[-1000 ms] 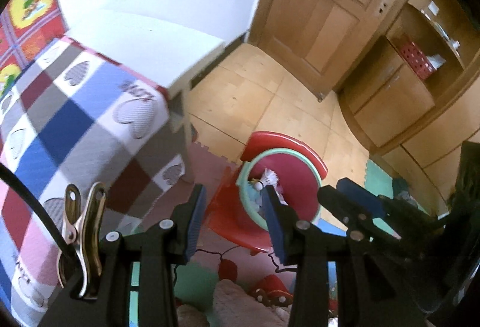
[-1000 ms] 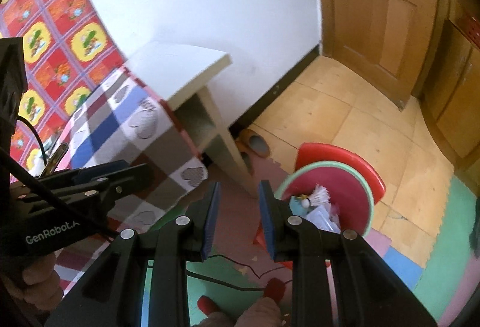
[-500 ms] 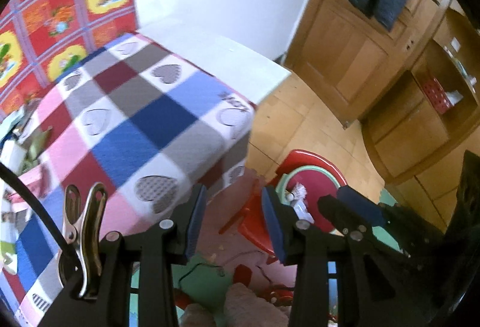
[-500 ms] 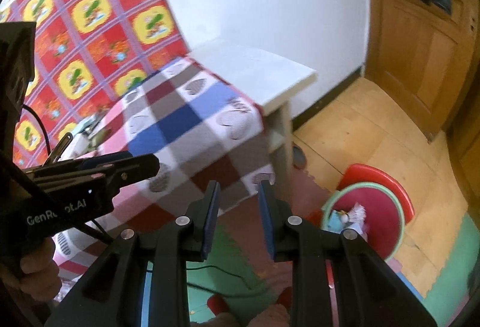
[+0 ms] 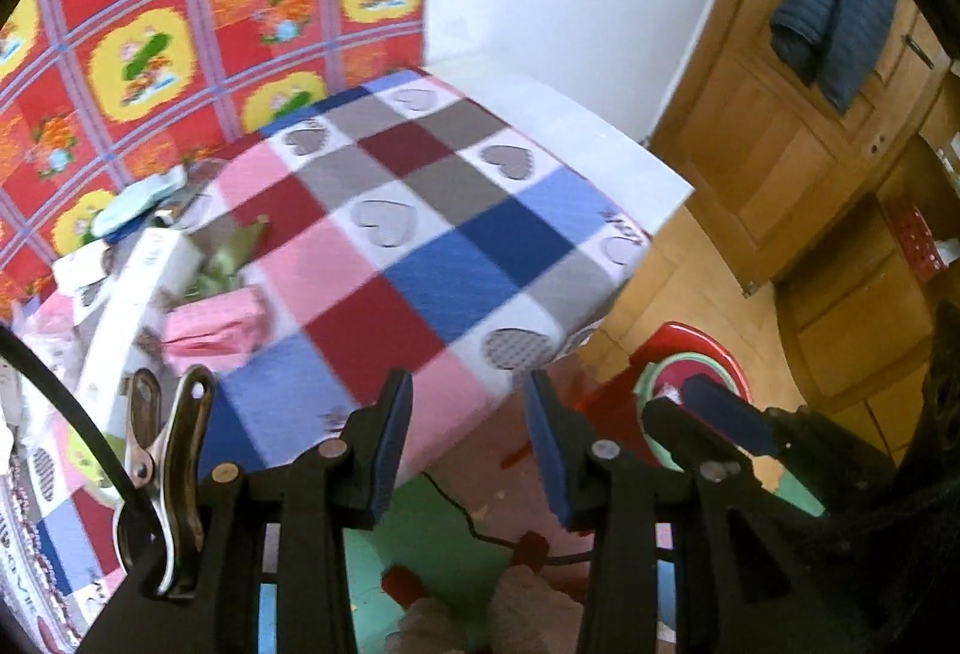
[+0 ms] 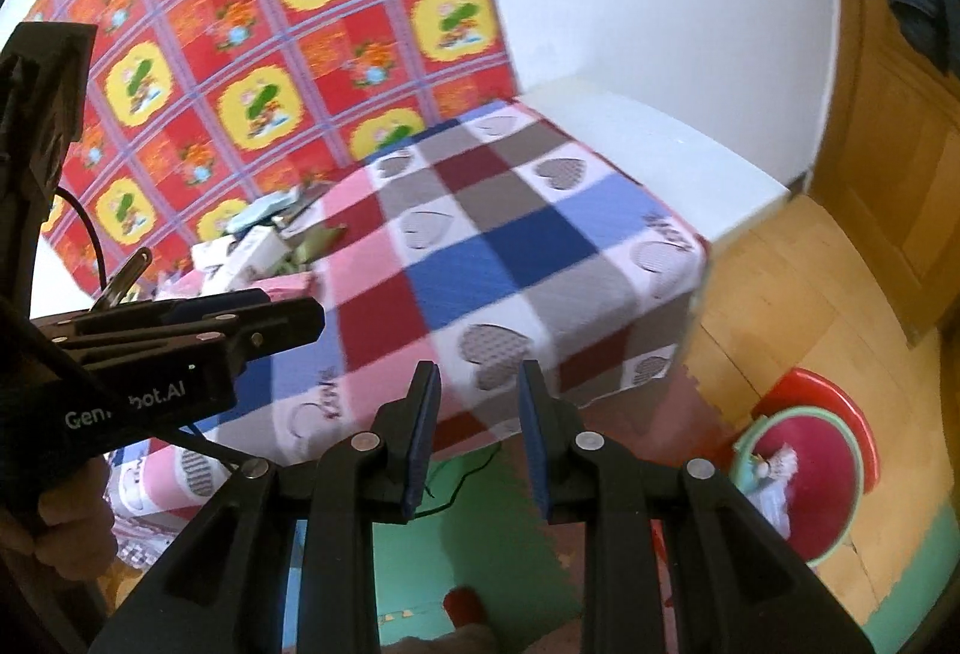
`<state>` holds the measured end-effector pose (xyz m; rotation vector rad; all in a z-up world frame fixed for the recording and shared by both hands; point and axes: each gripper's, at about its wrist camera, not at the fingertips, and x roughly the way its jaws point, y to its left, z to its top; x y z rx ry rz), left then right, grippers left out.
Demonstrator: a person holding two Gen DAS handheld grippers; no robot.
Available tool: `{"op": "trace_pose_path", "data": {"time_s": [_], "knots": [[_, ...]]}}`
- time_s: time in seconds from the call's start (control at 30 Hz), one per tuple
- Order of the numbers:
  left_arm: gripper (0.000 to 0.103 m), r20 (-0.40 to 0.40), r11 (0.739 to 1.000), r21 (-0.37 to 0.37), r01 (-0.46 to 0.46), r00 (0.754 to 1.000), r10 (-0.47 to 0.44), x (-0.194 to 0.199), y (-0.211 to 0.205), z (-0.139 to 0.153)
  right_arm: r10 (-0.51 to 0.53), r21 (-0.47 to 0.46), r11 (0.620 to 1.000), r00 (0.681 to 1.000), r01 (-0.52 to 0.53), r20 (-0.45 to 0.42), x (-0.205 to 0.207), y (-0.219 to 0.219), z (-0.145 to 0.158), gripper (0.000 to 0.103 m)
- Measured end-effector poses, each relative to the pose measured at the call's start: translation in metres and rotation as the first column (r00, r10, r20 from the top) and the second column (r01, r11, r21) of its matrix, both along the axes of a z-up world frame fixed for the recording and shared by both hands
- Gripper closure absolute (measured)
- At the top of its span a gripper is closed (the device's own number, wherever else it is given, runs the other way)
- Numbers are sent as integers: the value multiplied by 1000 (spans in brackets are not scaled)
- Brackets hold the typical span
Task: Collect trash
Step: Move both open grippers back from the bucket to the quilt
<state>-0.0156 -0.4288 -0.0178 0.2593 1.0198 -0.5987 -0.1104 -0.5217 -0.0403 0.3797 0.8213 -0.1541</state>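
Trash (image 5: 204, 288) lay in a loose heap on the checked tablecloth (image 5: 420, 258), up and to the left of the left gripper (image 5: 468, 450): a pink packet (image 5: 213, 327), a long white box (image 5: 129, 294), some greenish wrappers and pale blue paper, all blurred. From the right gripper (image 6: 477, 432) the same heap (image 6: 264, 246) sat up and to the left, past the left gripper (image 6: 180, 330), which crossed that view with a hand (image 6: 66, 528) under it. Both claws stood apart with nothing between their blue pads (image 5: 393, 444); the right pair (image 6: 423, 438) showed the narrower gap. A red bin (image 6: 810, 480) with a green rim stood on the floor, low and to the right of the right gripper, white scraps inside it. In the left view the bin (image 5: 690, 372) lay just right of the fingers, partly hidden by the right gripper (image 5: 714, 420). Behind the table hung a red and yellow patterned cloth (image 6: 270, 54); a wooden door (image 5: 798, 144) stood far right.
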Motion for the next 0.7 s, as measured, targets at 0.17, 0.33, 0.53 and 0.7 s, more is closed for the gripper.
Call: {"op": "trace_pose_path", "data": {"time_s": [0.17,0.33,0.53,0.7], "knots": [[63,5,999,-2,-34,999,34,14,33,5,38,-5,999,999,-38,10,16,28,6,76],[63,12,998,7,-60,998,60,26,66,11,73,0,997,997,-73,19,32,51,10,76],[63,24,993,0,-114,993,114,43,110,21,120,-9,993,992,-120,41,55,81,19,72],[62,42,981,-3,-195,980,195,58,148,33,186,-18,983,981,-185,56,79,102,28,72]]}}
